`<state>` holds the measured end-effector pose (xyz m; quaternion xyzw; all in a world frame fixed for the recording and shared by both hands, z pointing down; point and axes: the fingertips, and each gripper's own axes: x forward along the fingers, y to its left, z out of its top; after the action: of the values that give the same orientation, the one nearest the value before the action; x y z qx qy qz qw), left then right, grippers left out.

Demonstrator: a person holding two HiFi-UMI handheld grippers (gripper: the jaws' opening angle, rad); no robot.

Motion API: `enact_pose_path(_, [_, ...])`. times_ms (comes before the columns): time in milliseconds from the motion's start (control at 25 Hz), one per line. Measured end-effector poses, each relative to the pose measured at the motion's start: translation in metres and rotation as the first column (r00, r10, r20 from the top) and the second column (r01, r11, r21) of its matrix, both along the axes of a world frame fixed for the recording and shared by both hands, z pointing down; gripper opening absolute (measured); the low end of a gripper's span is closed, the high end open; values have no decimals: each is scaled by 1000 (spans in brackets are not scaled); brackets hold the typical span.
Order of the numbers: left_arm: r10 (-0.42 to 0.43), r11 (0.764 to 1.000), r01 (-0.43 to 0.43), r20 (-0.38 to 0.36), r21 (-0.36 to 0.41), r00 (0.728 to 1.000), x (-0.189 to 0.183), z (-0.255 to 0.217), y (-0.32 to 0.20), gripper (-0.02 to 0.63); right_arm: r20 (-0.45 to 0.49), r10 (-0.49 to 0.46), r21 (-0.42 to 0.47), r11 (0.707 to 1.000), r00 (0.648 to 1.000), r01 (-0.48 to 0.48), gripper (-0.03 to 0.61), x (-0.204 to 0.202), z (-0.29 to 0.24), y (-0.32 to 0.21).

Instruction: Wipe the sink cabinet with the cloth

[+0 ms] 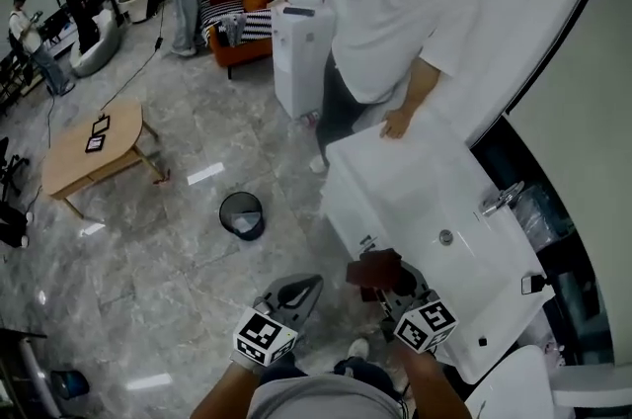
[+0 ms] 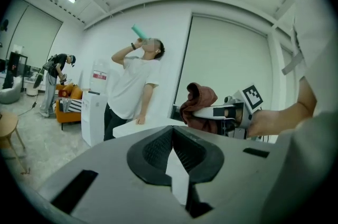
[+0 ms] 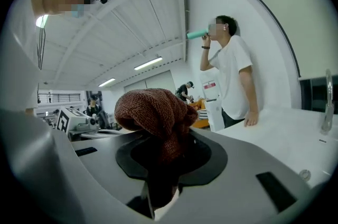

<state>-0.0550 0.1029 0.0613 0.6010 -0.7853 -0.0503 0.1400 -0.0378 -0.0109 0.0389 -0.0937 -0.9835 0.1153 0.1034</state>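
The white sink cabinet (image 1: 395, 180) stands at the right, with a faucet (image 1: 504, 198) and a basin drain (image 1: 446, 236). My right gripper (image 1: 383, 279) is shut on a bunched reddish-brown cloth (image 1: 373, 267), held in the air just off the cabinet's near front corner. In the right gripper view the cloth (image 3: 153, 109) bulges above the right gripper (image 3: 163, 151), with the cabinet top (image 3: 285, 133) to the right. My left gripper (image 1: 312, 285) hangs to the left over the floor, its jaws together and holding nothing. The left gripper view shows the left gripper (image 2: 172, 130) pointed toward the cloth (image 2: 198, 101).
A person (image 1: 395, 12) in a white shirt leans a hand on the cabinet's far end, drinking. A water dispenser (image 1: 301, 51) stands behind that person. On the marble floor are a black bin (image 1: 242, 214) and a wooden table (image 1: 94, 145).
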Motion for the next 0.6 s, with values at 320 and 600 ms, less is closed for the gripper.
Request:
enact_pose_path(320, [-6,997,-3,105,83,994,-17,-66,-8,12,91,-28,73,997,995,21,97,0,-61,-3])
enact_pose_path(600, [-29,994,14,134,110,991,-15,-87,-11,12,142,-32,62,998,989,24,97,-3,-77,-4])
